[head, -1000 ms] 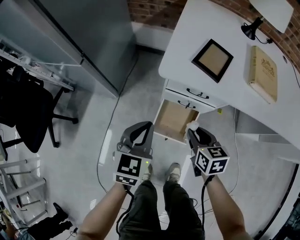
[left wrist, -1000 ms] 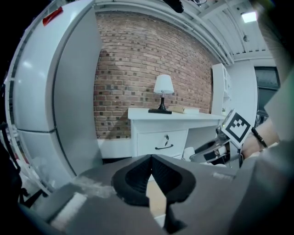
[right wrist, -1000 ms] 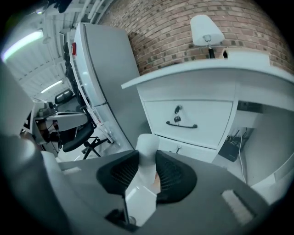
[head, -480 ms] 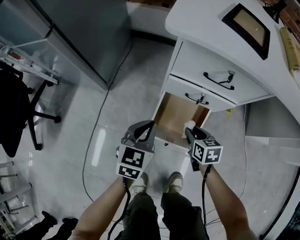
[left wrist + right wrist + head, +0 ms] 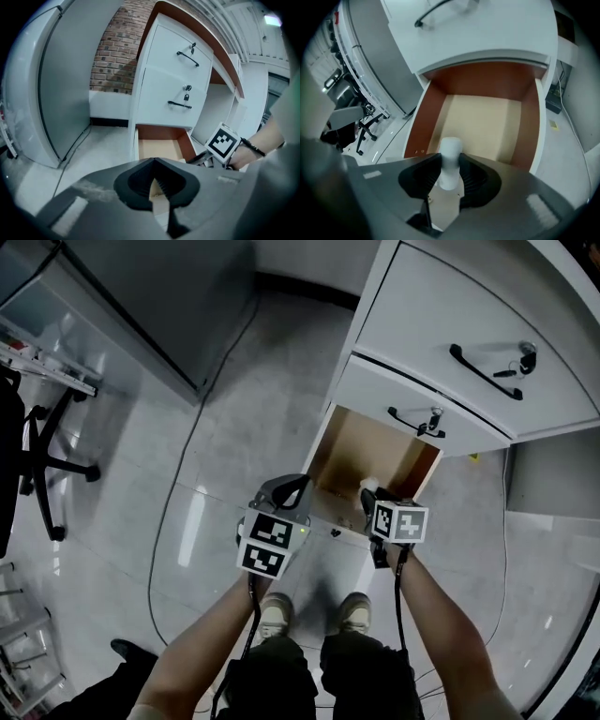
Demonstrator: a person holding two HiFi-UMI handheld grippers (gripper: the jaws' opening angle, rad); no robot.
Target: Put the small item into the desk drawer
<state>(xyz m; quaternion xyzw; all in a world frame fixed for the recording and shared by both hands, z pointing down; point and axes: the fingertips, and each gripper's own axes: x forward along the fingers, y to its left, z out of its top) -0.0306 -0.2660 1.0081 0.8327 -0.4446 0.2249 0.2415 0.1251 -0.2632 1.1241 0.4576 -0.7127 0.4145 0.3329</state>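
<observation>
The open bottom drawer (image 5: 361, 457) has come much nearer within the last second. At its front-left corner hovers the left hand-held gripper (image 5: 286, 493), jaws closed on nothing. The right hand-held gripper (image 5: 368, 495) clamps the small white cylinder (image 5: 449, 159) over the drawer's front edge, so the drop looks close.

The left tool (image 5: 292, 486) and the right tool (image 5: 367, 495) are built alike: a grey moulded shell with black ribbed pads lining the jaws. Each carries a white cube (image 5: 265, 546) printed with black square markers. Behind each cube a thin black cable (image 5: 397, 594) runs along a bare forearm. A dark band (image 5: 253, 146) rings the right wrist. Below the cubes are dark olive trousers (image 5: 281, 685) and pale shoes (image 5: 273, 614).
</observation>
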